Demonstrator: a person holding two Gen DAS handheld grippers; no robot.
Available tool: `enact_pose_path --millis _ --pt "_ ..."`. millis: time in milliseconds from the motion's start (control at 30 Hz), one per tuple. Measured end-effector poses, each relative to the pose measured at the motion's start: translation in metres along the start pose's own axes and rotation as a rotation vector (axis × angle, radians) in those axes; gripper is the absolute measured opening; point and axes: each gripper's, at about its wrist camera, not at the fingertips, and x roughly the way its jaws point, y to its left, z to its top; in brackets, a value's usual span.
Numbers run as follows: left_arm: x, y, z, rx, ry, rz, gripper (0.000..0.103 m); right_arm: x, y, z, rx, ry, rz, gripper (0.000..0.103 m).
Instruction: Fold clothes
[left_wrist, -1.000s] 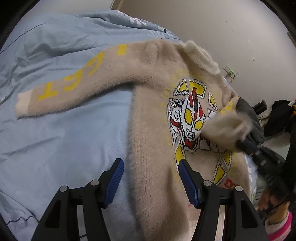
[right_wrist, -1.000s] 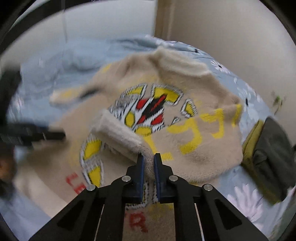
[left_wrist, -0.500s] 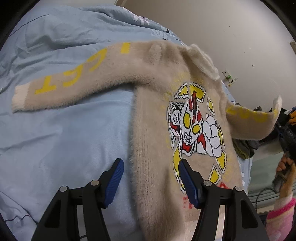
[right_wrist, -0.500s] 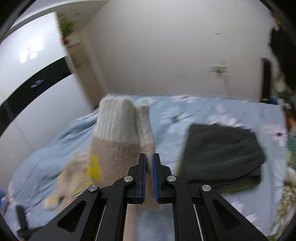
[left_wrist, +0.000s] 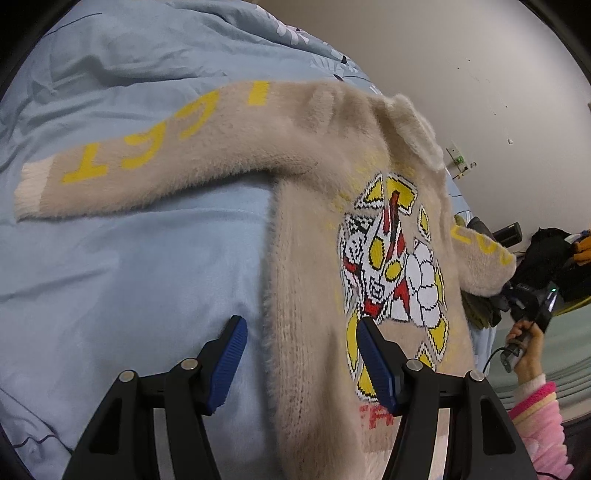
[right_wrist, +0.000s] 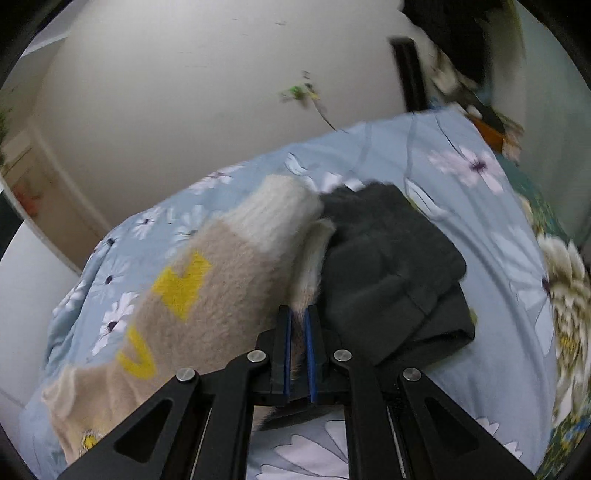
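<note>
Bare blue bedsheet (left_wrist: 129, 288) lies open left of the sweater (left_wrist: 314, 258); on the far side, a folded dark garment (right_wrist: 391, 266) blocks passage just beside the sleeve (right_wrist: 207, 288).

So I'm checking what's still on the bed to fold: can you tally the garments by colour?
Beige sweater, with a cartoon figure on the front, its sleeve pinched in the right gripper: 1
Dark grey folded garment: 1
Total: 2, both on the blue floral bedsheet. The dark pile past the bed is too unclear to count.
</note>
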Motion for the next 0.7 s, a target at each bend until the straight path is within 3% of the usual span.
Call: enact_pose_path --millis 200,333,433,500,567,700 --pt "-0.004 0.0 -0.003 0.004 0.003 0.003 0.066 -0.013 -0.005 0.0 0.026 0.012 0.053 0.008" --pt "-0.011 0.003 -0.007 -0.008 0.01 -0.014 0.066 -0.048 -0.006 -0.004 0.043 -0.01 0.08 0.021" --pt "-0.016 0.004 -0.011 -0.008 0.013 -0.027 0.066 -0.08 0.002 -0.026 -0.015 0.008 0.146 0.022" --pt "-0.019 0.006 -0.014 -0.01 0.015 -0.036 0.066 -0.091 0.01 -0.056 -0.098 0.076 0.218 0.026" --pt "-0.02 0.009 -0.017 -0.018 0.028 -0.051 0.066 -0.097 0.014 -0.098 -0.173 0.183 0.306 0.037" --pt "-0.021 0.01 -0.021 -0.016 0.042 -0.074 0.066 -0.1 0.013 -0.178 -0.204 0.391 0.448 0.037"
